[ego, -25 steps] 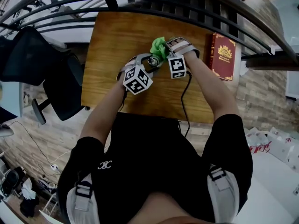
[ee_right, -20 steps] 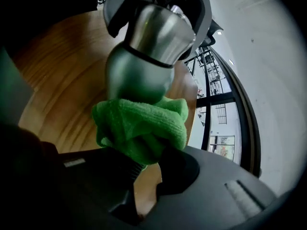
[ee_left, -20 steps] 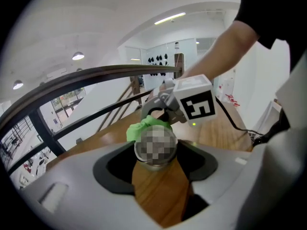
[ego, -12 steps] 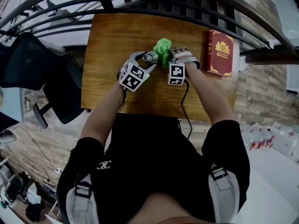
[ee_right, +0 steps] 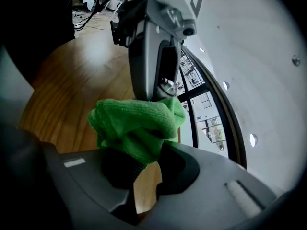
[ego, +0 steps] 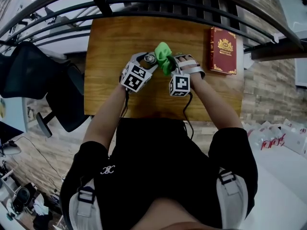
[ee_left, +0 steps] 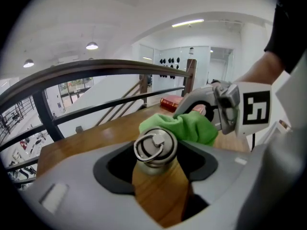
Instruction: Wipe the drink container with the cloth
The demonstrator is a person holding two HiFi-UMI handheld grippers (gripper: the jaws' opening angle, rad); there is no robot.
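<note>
A small metal drink container [ee_left: 154, 152] with a ring-pull lid stands between the jaws of my left gripper [ego: 146, 60], which is shut on it, jaws wide around its body. In the head view its lid [ego: 149, 58] shows above the wooden table [ego: 115, 37]. A bunched green cloth [ee_right: 136, 123] is held in my right gripper [ego: 173, 63], shut on it. The cloth [ego: 164, 56] presses against the container's right side; in the left gripper view the cloth [ee_left: 184, 127] sits just behind the lid. The container's lower body is hidden by the jaws.
A red book [ego: 222, 51] lies at the table's right end. A dark metal railing [ego: 158, 4] curves past the table's far edge. A black office chair [ego: 48, 90] stands left of the table. A black cable [ego: 188, 107] runs off the table's near edge.
Both grippers have moved slightly left and toward the far edge, still together. The cloth has shifted around the container's side; the holds are unchanged.
</note>
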